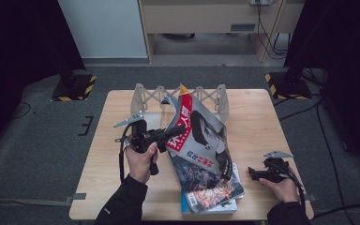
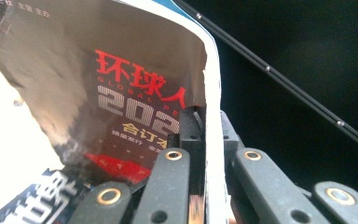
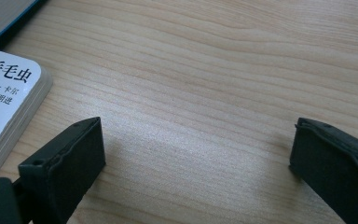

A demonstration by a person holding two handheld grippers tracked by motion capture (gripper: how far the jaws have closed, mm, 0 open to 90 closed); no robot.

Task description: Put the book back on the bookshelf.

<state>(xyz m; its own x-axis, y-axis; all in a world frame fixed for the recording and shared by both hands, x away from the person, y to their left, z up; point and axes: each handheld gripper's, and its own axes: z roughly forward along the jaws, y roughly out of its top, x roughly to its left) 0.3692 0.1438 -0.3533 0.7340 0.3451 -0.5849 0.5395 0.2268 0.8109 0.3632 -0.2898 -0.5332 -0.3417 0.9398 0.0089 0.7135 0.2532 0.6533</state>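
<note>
Grey carpet surrounds a light wooden table (image 1: 122,187), with dark curtains at both sides and a pale cabinet beyond. From the high view, a grey metal rack (image 1: 143,96) stands along the far edge of the table. Near the front edge lies a stack of magazines (image 1: 215,192). The left gripper (image 1: 168,136) clamps the edge of a red-and-grey magazine (image 1: 199,133), which hangs tilted above the stack, its far corner near the rack and its lower end drooping onto the magazines below. The left hand (image 1: 140,159) holds that gripper over the table's middle. At the right, the right gripper (image 1: 254,172) rests low near the table's front right corner, just beside the stack, held by the right hand (image 1: 281,187).

Left gripper view: the two black jaws are pressed tight on the thin edge of the magazine (image 2: 121,93), whose glossy cover with red characters curves away to the left; darkness lies behind to the right.

Right gripper view: the jaws stand wide apart with bare wood grain between them, gripping nothing. A white booklet corner (image 3: 4,93) with printed characters lies at the left, just beside one jaw.
</note>
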